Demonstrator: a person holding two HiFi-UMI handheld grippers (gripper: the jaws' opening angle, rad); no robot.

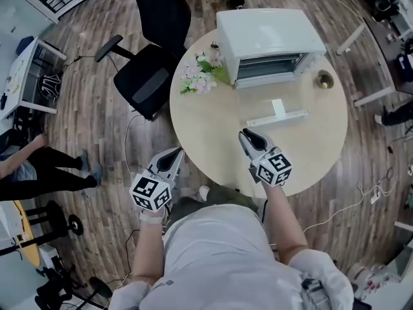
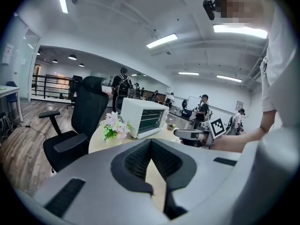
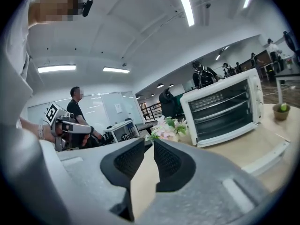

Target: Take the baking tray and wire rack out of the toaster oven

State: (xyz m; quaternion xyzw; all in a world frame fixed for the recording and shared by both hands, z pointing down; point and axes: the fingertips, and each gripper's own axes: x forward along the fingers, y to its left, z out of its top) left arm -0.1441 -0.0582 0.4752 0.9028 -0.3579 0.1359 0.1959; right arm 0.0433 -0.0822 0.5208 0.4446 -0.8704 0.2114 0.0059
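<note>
left gripper (image 1: 176, 153) jaws together, right gripper (image 1: 246, 134) jaws barely apart, at table (image 1: 208, 133) edge.

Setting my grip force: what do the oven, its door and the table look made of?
Oven: probably painted sheet metal; white, smooth satin panels.
Door: clear see-through pane, likely glass; white handle, maybe plastic.
Table: pale wood-look top, matte, likely laminate.

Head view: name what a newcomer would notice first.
The white toaster oven stands at the far side of the round table, its door folded down. Pink flowers sit left of it, and the left gripper and right gripper hover by the near edge.
</note>
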